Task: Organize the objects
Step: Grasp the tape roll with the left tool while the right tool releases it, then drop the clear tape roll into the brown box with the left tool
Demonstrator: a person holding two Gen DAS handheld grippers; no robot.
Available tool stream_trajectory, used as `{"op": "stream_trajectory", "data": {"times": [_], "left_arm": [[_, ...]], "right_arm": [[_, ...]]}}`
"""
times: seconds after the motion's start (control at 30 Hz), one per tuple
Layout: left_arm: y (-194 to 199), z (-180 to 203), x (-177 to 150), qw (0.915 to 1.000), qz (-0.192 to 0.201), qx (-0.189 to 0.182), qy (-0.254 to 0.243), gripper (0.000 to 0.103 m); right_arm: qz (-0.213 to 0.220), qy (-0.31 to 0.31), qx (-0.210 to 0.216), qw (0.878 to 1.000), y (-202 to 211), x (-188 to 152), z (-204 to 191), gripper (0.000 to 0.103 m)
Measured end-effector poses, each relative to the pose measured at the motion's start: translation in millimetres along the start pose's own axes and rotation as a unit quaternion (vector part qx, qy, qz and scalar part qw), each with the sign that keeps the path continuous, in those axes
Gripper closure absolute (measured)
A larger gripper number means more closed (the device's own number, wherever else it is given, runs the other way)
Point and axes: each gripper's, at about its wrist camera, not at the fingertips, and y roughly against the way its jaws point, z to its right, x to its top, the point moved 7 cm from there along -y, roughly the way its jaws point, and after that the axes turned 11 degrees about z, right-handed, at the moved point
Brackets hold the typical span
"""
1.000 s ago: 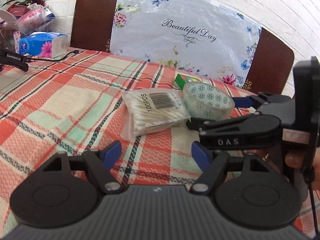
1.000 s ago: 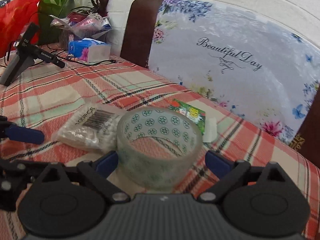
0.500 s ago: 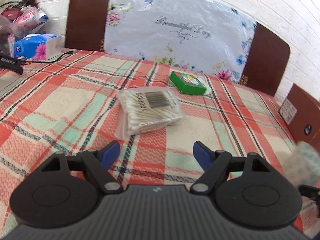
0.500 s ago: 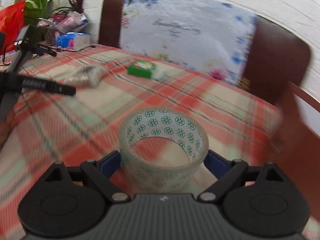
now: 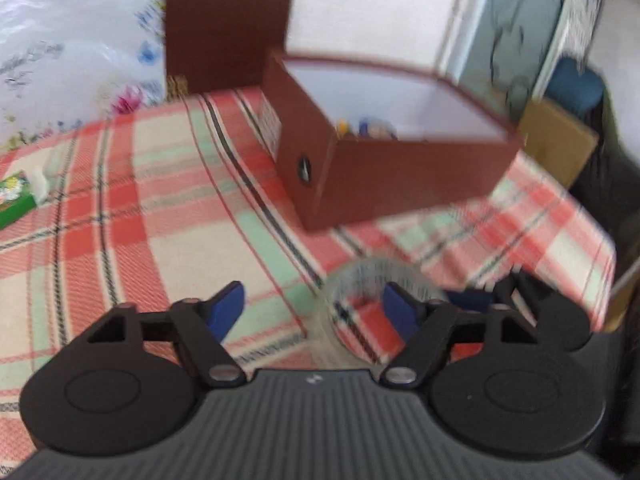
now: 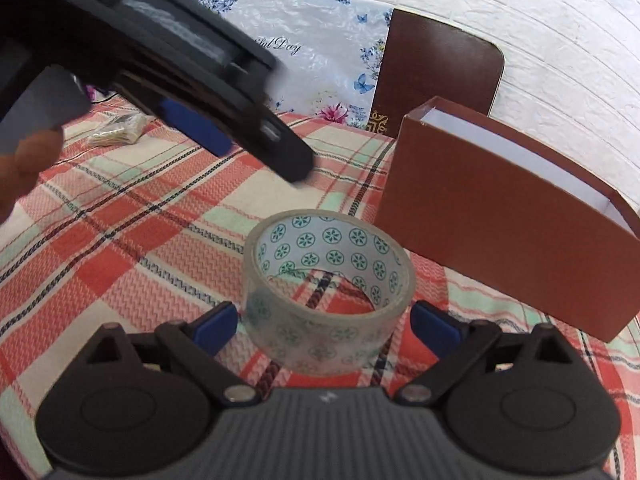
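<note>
My right gripper (image 6: 326, 322) is shut on a clear tape roll (image 6: 328, 284) with a green-patterned core and holds it above the checked tablecloth, short of a brown open box (image 6: 496, 232). In the left wrist view the tape roll (image 5: 360, 280) shows blurred, low and right, in front of the same box (image 5: 384, 172), which holds a few small items. My left gripper (image 5: 314, 312) is open and empty; it also shows at the upper left of the right wrist view (image 6: 200, 120).
A bag of cotton swabs (image 6: 120, 132) lies at the far left of the table. A green packet (image 5: 14, 200) lies at the left edge. A brown chair back (image 6: 436, 76) stands behind the table. A cardboard box (image 5: 560, 144) sits beyond the table's right edge.
My right gripper has carried the tape roll to the right, close to the brown box. My left gripper has swung right, so the box now fills its view.
</note>
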Motion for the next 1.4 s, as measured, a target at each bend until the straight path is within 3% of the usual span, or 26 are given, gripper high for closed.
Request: {"op": "stream_trajectory", "data": {"times": [0.03, 0.07, 0.13, 0.27, 0.4, 0.47, 0.57, 0.63, 0.67, 0.73, 0.8, 0.9, 1.0, 1.1, 1.2, 1.4], "left_arm": [[-14, 1, -11, 0.9992, -0.036, 0.011, -0.009, 0.065], [-20, 3, -17, 0.9986, -0.053, -0.001, 0.003, 0.076], [-12, 6, -14, 0.999, -0.045, 0.002, 0.002, 0.077], [20, 19, 35, 0.9993, 0.035, -0.009, -0.01, 0.073], [15, 31, 91, 0.9952, 0.095, -0.01, -0.021, 0.064], [-2, 36, 114, 0.9937, 0.109, 0.003, -0.024, 0.06], [-32, 38, 137, 0.9926, 0.12, 0.017, -0.013, 0.05], [-52, 32, 145, 0.9923, 0.122, 0.023, 0.002, 0.044], [-62, 27, 145, 0.9922, 0.12, 0.032, 0.006, 0.043], [-70, 19, 140, 0.9919, 0.111, 0.063, 0.009, 0.045], [-50, 19, 133, 0.9905, 0.128, 0.049, 0.012, 0.043], [-19, 16, 119, 0.986, 0.162, 0.04, 0.004, 0.043], [-4, 8, 100, 0.9855, 0.166, 0.037, 0.006, 0.043], [0, -3, 76, 0.9875, 0.148, 0.056, -0.003, 0.04], [-2, -22, 52, 0.9898, 0.117, 0.078, 0.023, 0.04], [-12, -55, 5, 0.9898, 0.067, 0.114, 0.052, 0.039]], "right_arm": [[-0.002, -0.006, 0.0, 1.0, -1, -2, 0, 0.009], [-0.002, -0.014, 0.006, 1.0, -1, -2, 1, 0.013], [0.007, -0.018, 0.019, 1.0, 2, 0, 0, 0.015], [0.091, -0.006, -0.01, 0.996, 30, 22, 7, 0.015], [0.176, 0.018, -0.061, 0.982, 42, 65, 33, 0.015], [0.191, 0.037, -0.085, 0.977, 34, 81, 49, 0.015], [0.199, 0.018, -0.101, 0.975, 12, 103, 80, 0.014], [0.187, 0.0, -0.103, 0.977, -9, 112, 99, 0.013], [0.177, -0.003, -0.105, 0.979, -23, 113, 106, 0.007], [0.155, 0.004, -0.125, 0.98, -50, 110, 117, 0.002], [0.134, -0.003, -0.148, 0.98, -58, 100, 123, 0.01], [0.165, -0.059, -0.139, 0.975, -26, 86, 123, 0.006], [0.2, -0.116, -0.16, 0.96, 17, 64, 118, 0.001], [0.181, -0.151, -0.155, 0.959, 33, 39, 107, 0.001], [0.135, -0.153, -0.144, 0.968, 25, 23, 98, 0.008], [0.066, -0.211, -0.098, 0.97, 1, -1, 79, 0.031]]}}
